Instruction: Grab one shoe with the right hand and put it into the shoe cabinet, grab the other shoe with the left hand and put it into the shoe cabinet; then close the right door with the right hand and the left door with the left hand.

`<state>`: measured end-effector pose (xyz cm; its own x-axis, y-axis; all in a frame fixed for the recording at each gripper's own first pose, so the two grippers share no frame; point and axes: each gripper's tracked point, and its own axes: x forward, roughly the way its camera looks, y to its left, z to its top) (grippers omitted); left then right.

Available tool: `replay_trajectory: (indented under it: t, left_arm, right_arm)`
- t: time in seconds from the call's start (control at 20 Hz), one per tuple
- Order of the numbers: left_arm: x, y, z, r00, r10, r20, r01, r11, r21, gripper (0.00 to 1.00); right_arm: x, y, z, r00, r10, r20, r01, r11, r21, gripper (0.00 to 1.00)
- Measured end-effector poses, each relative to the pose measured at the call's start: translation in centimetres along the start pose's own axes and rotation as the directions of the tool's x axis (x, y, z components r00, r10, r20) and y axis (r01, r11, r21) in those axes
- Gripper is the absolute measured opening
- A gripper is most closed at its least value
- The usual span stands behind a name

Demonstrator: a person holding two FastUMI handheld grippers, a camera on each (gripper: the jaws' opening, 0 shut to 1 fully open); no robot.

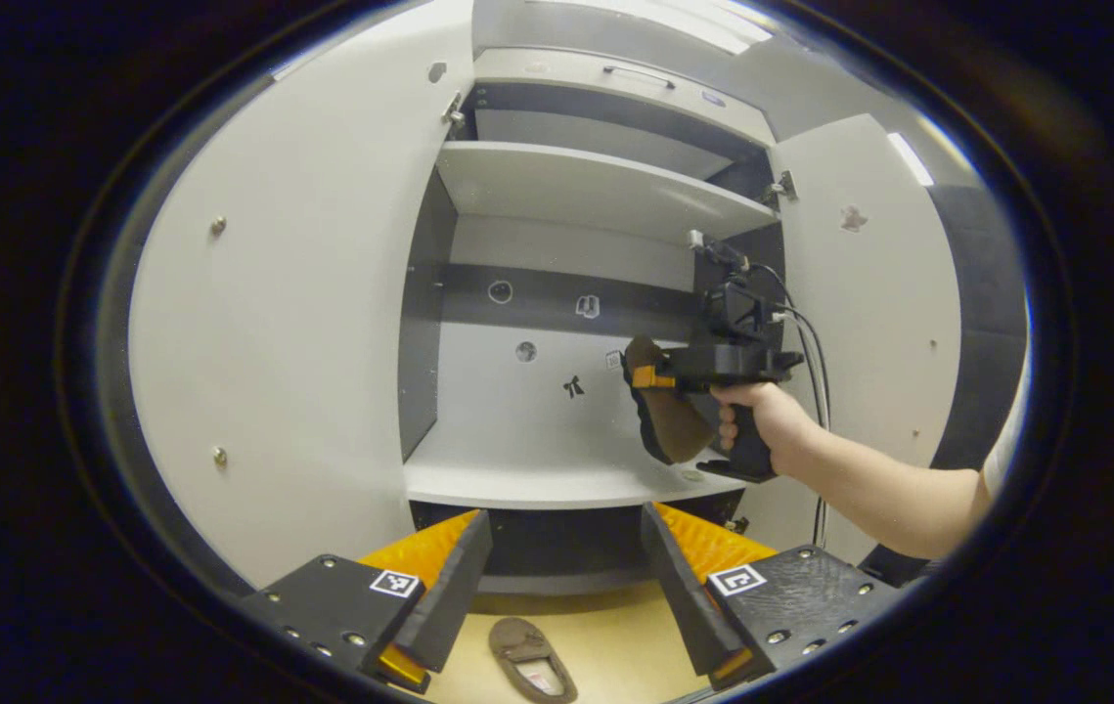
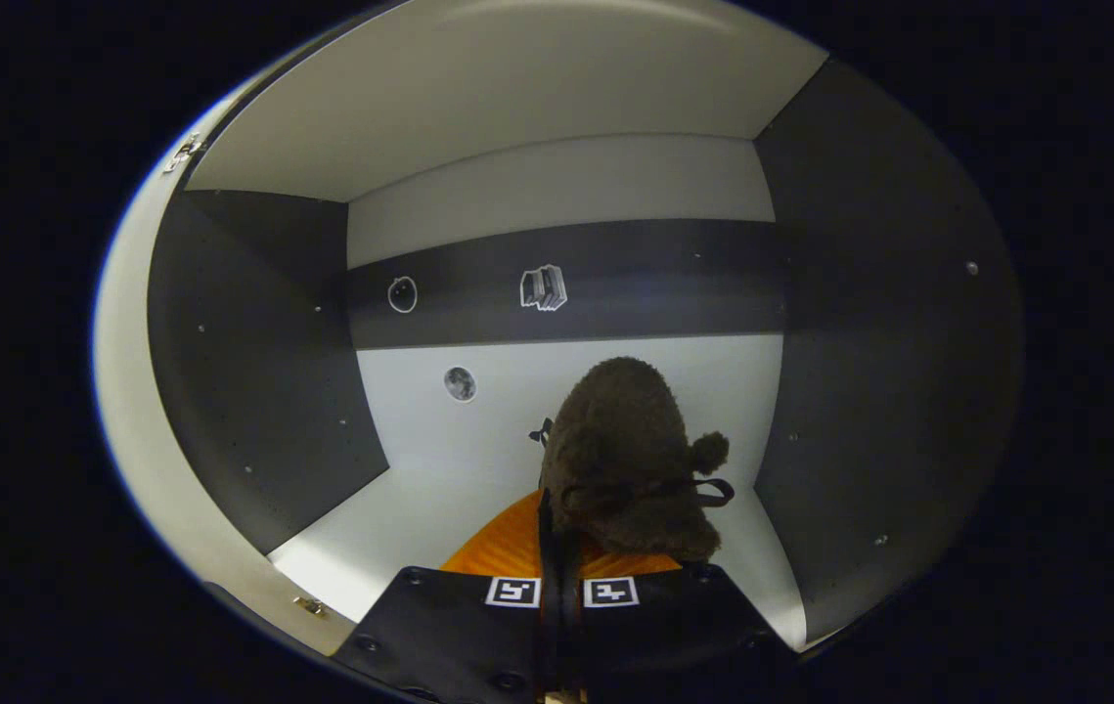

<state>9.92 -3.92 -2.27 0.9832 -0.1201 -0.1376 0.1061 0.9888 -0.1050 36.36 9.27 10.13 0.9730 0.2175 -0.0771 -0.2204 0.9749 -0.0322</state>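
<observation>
Shoe number one, a fuzzy brown slipper with a small pompom (image 2: 630, 460), sticks out ahead of the right gripper (image 2: 561, 587), whose fingers are clamped tight on its edge; it hangs just above the pale grey cabinet shelf (image 2: 400, 508), inside the white-and-dark-grey shoe cabinet (image 1: 605, 186). In the left gripper view the same slipper dangles from that gripper, held by a bare hand (image 1: 762, 416). My read: the first placing step is under way, and the next move calls for lowering the slipper onto the shelf and releasing it. The left gripper (image 1: 566, 587) has its fingers spread wide, holding nothing. Below and between them the second brown slipper (image 1: 532, 660) lies sole-down on the tan floor (image 1: 615, 645). Both white doors, left (image 1: 292, 323) and right (image 1: 860, 293), stand open.
</observation>
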Motion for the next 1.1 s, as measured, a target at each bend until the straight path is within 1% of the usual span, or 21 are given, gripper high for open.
replay_trajectory:
  t: [0.1, 0.15, 0.2, 0.25, 0.3, 0.4, 0.55, 0.6, 0.65, 0.7, 0.75, 0.8, 0.85, 0.9, 1.0, 1.05, 1.1]
  left_arm:
    - [-0.5, 0.2, 0.2, 1.0, 0.024, 0.004, -0.025, 1.0, 0.014, 0.91]
    - [-0.8, 0.3, 0.3, 0.999, 0.04, 0.007, -0.04, 0.999, 0.012, 0.9]
    - [-0.7, 0.5, 0.5, 0.999, 0.053, 0.01, -0.053, 0.999, 0.008, 0.91]
    - [-0.7, 0.6, 0.4, 0.998, 0.064, 0.007, -0.064, 0.998, 0.004, 0.9]
    - [-0.8, 0.8, 0.1, 0.997, 0.077, -0.001, -0.077, 0.997, 0.0, 0.9]
    - [-1.2, 1.0, 0.0, 0.995, 0.101, -0.008, -0.101, 0.995, -0.009, 0.9]
    - [-1.5, 1.3, 0.2, 0.992, 0.129, -0.002, -0.129, 0.992, -0.007, 0.9]
    - [-1.6, 1.5, 0.4, 0.99, 0.138, 0.0, -0.138, 0.99, -0.002, 0.9]
    - [-1.8, 1.6, 0.6, 0.989, 0.146, 0.002, -0.146, 0.989, 0.005, 0.9]
    - [-2.0, 1.7, 0.8, 0.988, 0.154, 0.004, -0.154, 0.988, 0.011, 0.9]
    - [-2.1, 1.8, 0.8, 0.987, 0.161, 0.005, -0.161, 0.987, 0.015, 0.91]
    - [-2.2, 1.9, 0.9, 0.987, 0.163, 0.001, -0.163, 0.986, 0.017, 0.91]
    - [-2.3, 2.0, 0.9, 0.986, 0.167, -0.004, -0.167, 0.986, 0.018, 0.9]
    - [-2.4, 2.1, 0.7, 0.984, 0.176, -0.009, -0.176, 0.984, 0.017, 0.9]
    - [-3.0, 2.6, 0.0, 0.982, 0.185, -0.018, -0.185, 0.983, 0.005, 0.9]
    - [-3.3, 2.6, -0.4, 0.982, 0.186, -0.024, -0.186, 0.983, 0.0, 0.9]
    - [-3.6, 2.6, -0.5, 0.982, 0.188, -0.027, -0.188, 0.982, 0.002, 0.9]
  right_arm:
    - [1.5, -0.3, -1.0, 1.0, -0.022, -0.014, 0.022, 0.999, -0.026, 0.0]
    - [2.3, -0.2, -1.8, 0.999, -0.031, -0.028, 0.03, 0.999, -0.037, 0.02]
    - [2.8, -0.1, -2.6, 0.999, -0.034, -0.04, 0.033, 0.999, -0.037, 0.03]
    - [3.1, 0.4, -3.1, 0.999, -0.022, -0.044, 0.021, 0.999, -0.024, 0.03]
    - [3.3, 0.8, -3.1, 0.999, -0.018, -0.032, 0.018, 1.0, -0.008, 0.03]
    - [3.8, 0.4, -3.2, 0.998, -0.051, -0.034, 0.05, 0.999, -0.007, 0.03]
    - [4.2, 0.8, -3.5, 0.998, -0.04, -0.042, 0.04, 0.999, 0.005, 0.04]
    - [4.4, 1.2, -3.8, 0.998, -0.025, -0.054, 0.026, 0.999, 0.022, 0.08]
    - [4.3, 1.6, -4.0, 0.998, -0.01, -0.067, 0.013, 0.999, 0.044, 0.09]
    - [4.7, 1.8, -4.4, 0.997, -0.008, -0.078, 0.013, 0.998, 0.056, 0.14]
    - [4.9, 1.4, -5.2, 0.994, -0.027, -0.11, 0.032, 0.998, 0.05, 0.19]
    - [4.5, 1.9, -5.4, 0.993, -0.004, -0.119, 0.01, 0.999, 0.049, 0.22]
    - [4.6, 3.0, -5.2, 0.992, 0.042, -0.119, -0.034, 0.997, 0.066, 0.24]
    - [4.3, 3.6, -5.2, 0.99, 0.066, -0.126, -0.056, 0.995, 0.085, 0.42]
    - [4.1, 3.9, -5.3, 0.986, 0.074, -0.148, -0.058, 0.992, 0.11, 0.79]
    - [3.8, 4.1, -5.5, 0.984, 0.077, -0.163, -0.059, 0.991, 0.118, 0.84]
    - [3.3, 4.3, -5.6, 0.98, 0.085, -0.178, -0.063, 0.99, 0.125, 0.84]
